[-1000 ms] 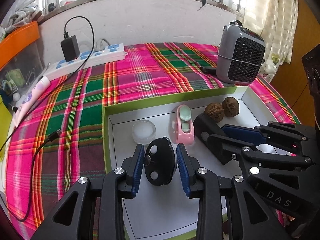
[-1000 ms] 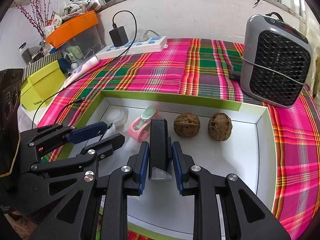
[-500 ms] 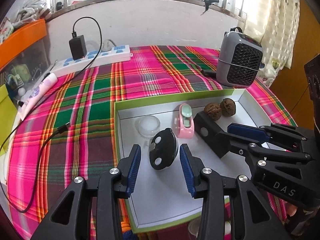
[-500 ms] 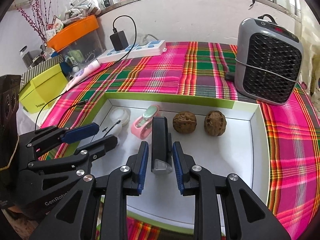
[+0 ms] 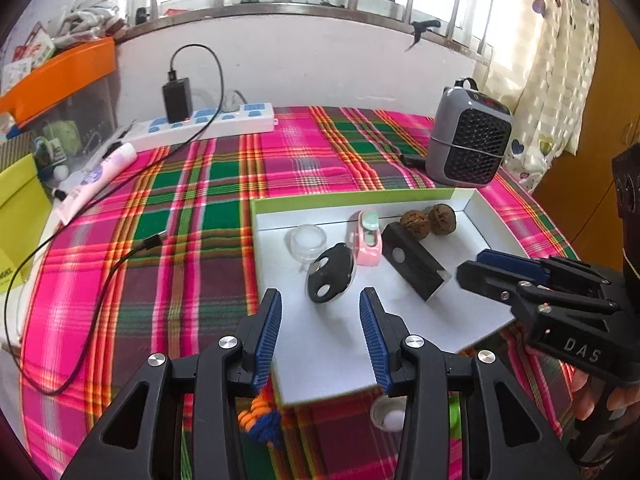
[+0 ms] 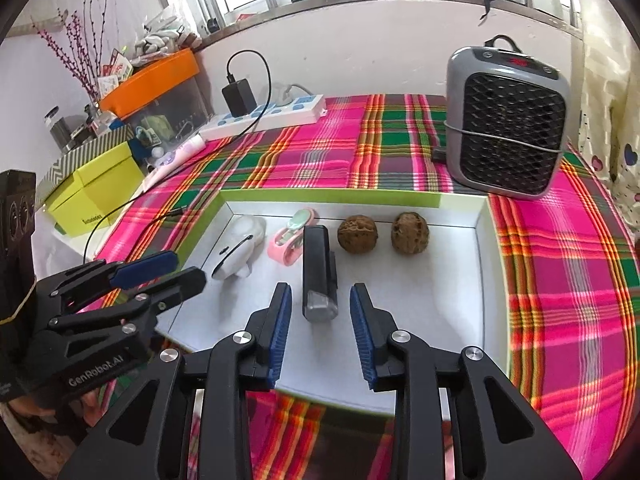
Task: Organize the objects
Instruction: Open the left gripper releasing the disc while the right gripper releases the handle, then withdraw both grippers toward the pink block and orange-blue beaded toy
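Note:
A white tray with a green rim [image 5: 424, 196] [image 6: 328, 194] lies on the plaid cloth. In it lie a black round object [image 5: 331, 274], a clear small jar [image 5: 307, 241], a pink nail clipper [image 5: 368, 237] [image 6: 294, 236], a black rectangular block [image 5: 414, 260] [image 6: 318, 272] and two walnuts [image 5: 430, 218] [image 6: 382, 234]. My left gripper [image 5: 320, 328] is open and empty, just short of the black round object. My right gripper [image 6: 320, 332] is open and empty, just short of the black block.
A grey heater [image 6: 508, 120] stands behind the tray at the right. A power strip with a charger [image 5: 208, 122] lies at the back, its cable [image 5: 100, 280] trailing left. A yellow-green box [image 6: 92, 196] and orange-lidded bin [image 6: 156, 80] stand left. Small items [image 5: 390, 416] lie before the tray.
Both grippers have opened, let go of the black round object and the black block, and drawn back toward the tray's near edge. Both objects now rest in the tray.

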